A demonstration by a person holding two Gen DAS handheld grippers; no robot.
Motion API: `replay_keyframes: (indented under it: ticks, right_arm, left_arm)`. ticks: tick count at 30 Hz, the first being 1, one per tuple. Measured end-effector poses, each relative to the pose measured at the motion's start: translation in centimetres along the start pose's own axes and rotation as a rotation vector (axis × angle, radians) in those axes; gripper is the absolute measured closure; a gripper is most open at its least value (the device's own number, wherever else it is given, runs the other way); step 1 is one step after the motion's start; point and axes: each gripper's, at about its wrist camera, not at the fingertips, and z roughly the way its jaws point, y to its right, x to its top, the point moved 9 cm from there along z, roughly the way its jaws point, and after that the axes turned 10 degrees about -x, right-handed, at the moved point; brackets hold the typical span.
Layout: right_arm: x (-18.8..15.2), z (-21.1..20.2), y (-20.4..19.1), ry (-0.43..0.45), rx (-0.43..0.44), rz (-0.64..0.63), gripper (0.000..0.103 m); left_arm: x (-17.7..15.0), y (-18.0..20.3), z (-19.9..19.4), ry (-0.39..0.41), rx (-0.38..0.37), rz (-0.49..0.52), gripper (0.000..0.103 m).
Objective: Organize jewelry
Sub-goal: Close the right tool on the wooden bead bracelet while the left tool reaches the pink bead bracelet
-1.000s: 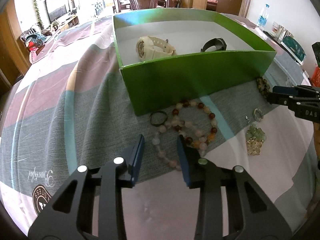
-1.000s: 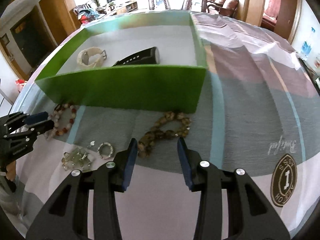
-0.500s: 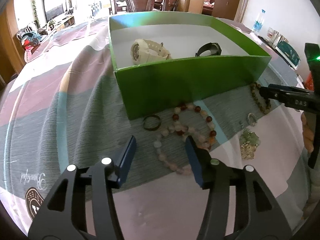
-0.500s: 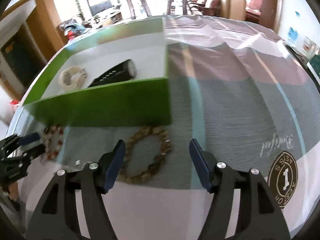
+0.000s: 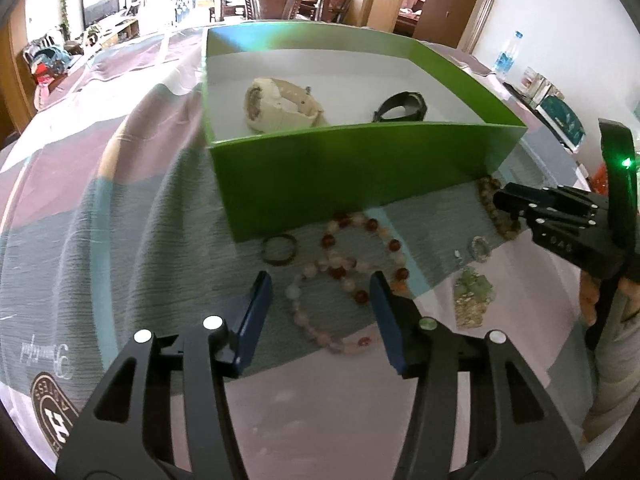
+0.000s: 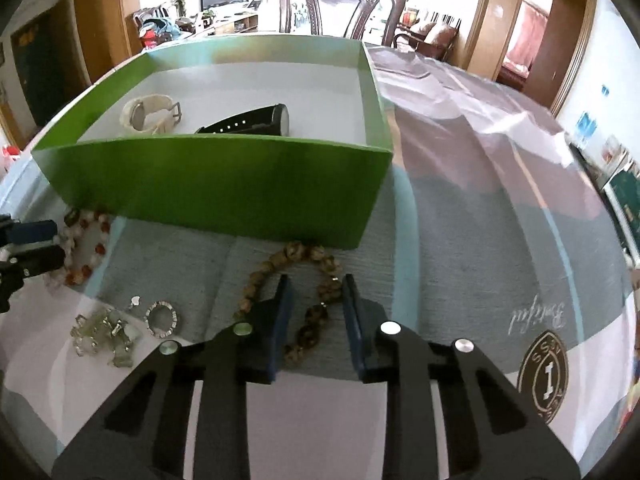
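A green box [image 5: 360, 172] holds a cream watch [image 5: 280, 106] and a black watch [image 5: 402, 106]. In front of it lie a red-and-white bead bracelet [image 5: 348, 268], a dark ring [image 5: 279, 249], a silver ring [image 5: 479, 247], a green stone pendant [image 5: 474, 292] and a brown bead bracelet [image 6: 296, 254]. My left gripper [image 5: 322, 292] stands open, its fingers on either side of the red-and-white bracelet. My right gripper [image 6: 316, 292] is closing over one strand of the brown bracelet; a gap still shows beside the beads.
A striped tablecloth [image 6: 500, 200] with a round logo [image 6: 542, 372] covers the table. A carved wooden chair [image 6: 340, 4] stands behind the box. A water bottle [image 5: 506, 52] and boxes [image 5: 558, 114] sit at the far right edge. A hand [image 5: 588, 296] holds the right gripper.
The left jaws have spread wider around the red-and-white bracelet. The right jaws opened wide, then narrowed, and now straddle a strand of the brown bracelet.
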Motion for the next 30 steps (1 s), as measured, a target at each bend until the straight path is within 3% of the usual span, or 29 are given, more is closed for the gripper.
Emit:
replay_keyframes:
  ticks: [2,5,8,13,15,17,21,24,30]
  right_arm:
    - [0.0,0.0,0.0,-0.002,0.002,0.003,0.075]
    - [-0.1,0.0,0.1,-0.014,0.020,0.023,0.075]
    - [0.0,0.0,0.1,-0.018,0.026,0.029,0.075]
    - [0.1,0.1,0.1,-0.019,0.025,0.035,0.074]
    - [0.1,0.1,0.1,-0.023,0.028,0.042,0.074]
    - [0.2,0.1,0.2,-0.024,0.019,0.045,0.074]
    - [0.0,0.1,0.4,-0.023,0.007,0.032,0.076]
    - [-0.2,-0.1,-0.1,-0.021,0.017,0.010,0.089]
    - [-0.3,-0.1,-0.2,-0.017,0.011,0.005,0.089]
  left_arm:
    - [0.1,0.4,0.3,-0.008,0.012,0.018,0.053]
    - [0.2,0.5,0.8,-0.019,0.106,0.052,0.053]
    - [0.5,0.9,1.3,-0.028,0.152,0.080,0.055]
    - [1.1,1.5,1.9,-0.040,0.150,0.098,0.063]
    - [1.3,1.5,2.0,-0.036,0.147,0.095,0.070]
    - [1.3,1.3,1.9,-0.034,0.147,0.092,0.087]
    - [1.0,1.2,1.7,-0.040,0.161,0.089,0.087]
    - [0.8,1.2,1.6,-0.039,0.173,0.108,0.087]
    - [0.9,1.3,1.7,-0.031,0.180,0.114,0.084]
